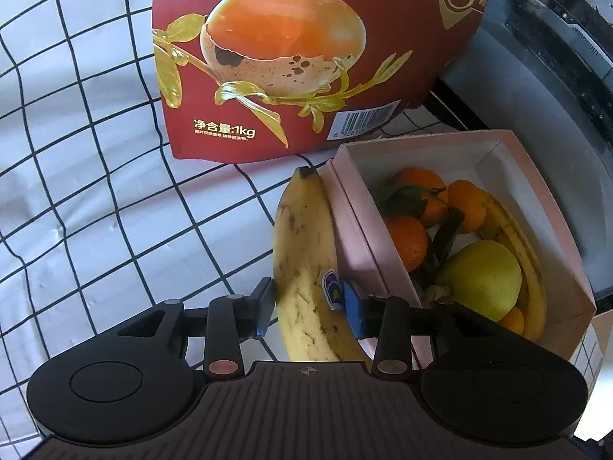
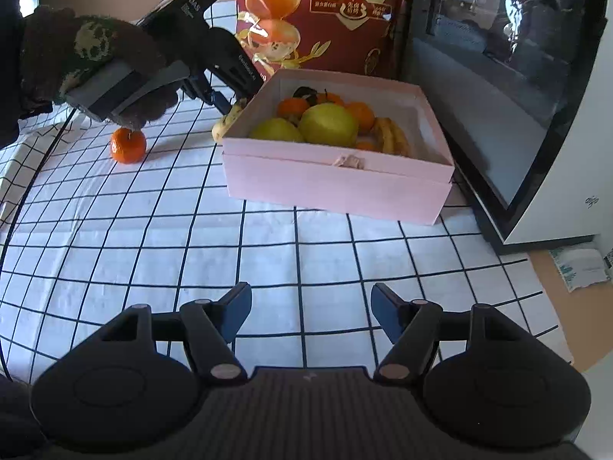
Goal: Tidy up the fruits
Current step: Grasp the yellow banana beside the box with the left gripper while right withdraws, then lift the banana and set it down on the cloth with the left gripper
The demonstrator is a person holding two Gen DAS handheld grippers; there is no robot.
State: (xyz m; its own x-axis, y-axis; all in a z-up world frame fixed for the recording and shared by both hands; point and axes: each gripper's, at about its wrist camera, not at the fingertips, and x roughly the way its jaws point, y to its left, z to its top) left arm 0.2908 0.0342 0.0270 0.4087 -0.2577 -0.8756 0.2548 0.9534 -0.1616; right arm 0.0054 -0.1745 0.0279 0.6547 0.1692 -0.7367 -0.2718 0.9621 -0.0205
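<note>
Banana (image 1: pixel 306 253) against pink box (image 1: pixel 356 237) wall

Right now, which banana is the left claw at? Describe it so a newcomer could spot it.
Find the pink box on the checked cloth, in front of the red bag. The banana lies on the cloth against the box's outer wall, between the left claw's fingers. Unlike the bananas in the box, it is outside and has a blue sticker.

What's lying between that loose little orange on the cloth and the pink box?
A banana lies there, against the box, with the left gripper straddling it. Otherwise only checked cloth separates it from the orange. The right wrist view shows this.
</note>
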